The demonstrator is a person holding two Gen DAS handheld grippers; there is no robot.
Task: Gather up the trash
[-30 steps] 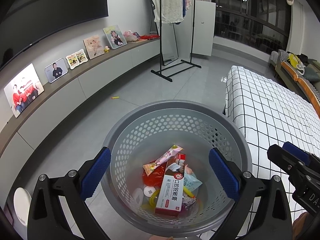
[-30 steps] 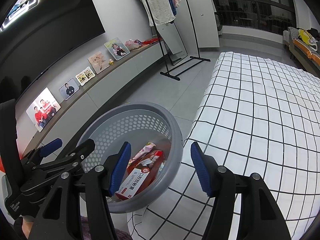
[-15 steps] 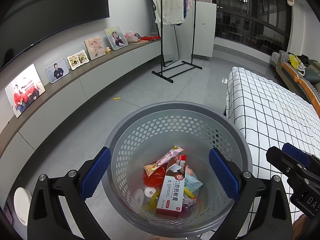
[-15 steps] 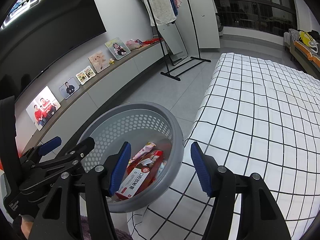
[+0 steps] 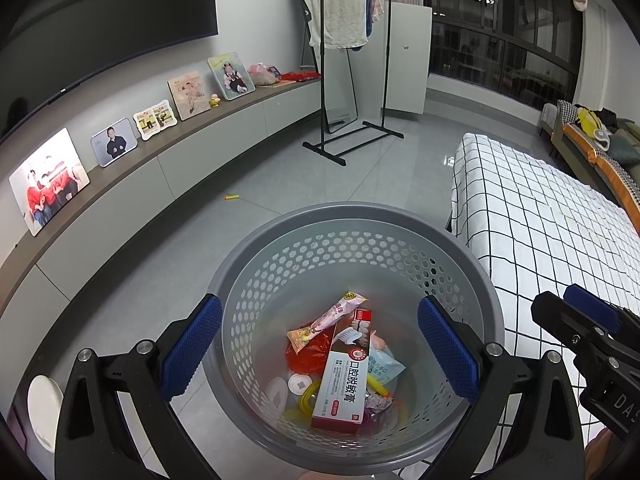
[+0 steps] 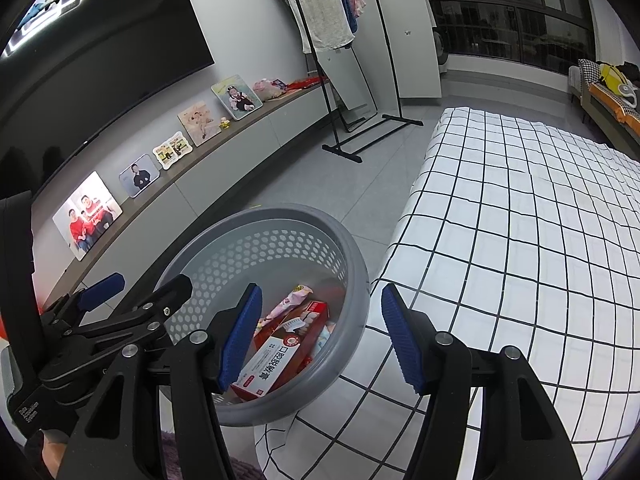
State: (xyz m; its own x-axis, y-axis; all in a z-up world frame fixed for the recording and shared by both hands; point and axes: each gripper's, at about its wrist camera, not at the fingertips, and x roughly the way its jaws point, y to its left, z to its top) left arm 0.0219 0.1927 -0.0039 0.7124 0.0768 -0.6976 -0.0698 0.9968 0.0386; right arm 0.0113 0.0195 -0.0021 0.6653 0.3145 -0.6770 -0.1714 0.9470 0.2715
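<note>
Grey tiled floor [image 5: 280, 184], open through mid-frame; one yellow scrap [image 5: 231, 197] lies there. Five photo frames [image 5: 114, 142] on the ledge at left; one clothes rack [image 5: 348, 60] at upper centre. One perforated grey basket [image 5: 460, 248] at lower centre, touching the checked bed [image 5: 552, 216] edge at right, holding a red-and-white box [image 5: 340, 380] and wrappers. Left gripper [image 5: 320, 354] gapes wide above the basket, empty. Right gripper [image 6: 320, 340] is about half open, empty, over the basket rim.
</note>
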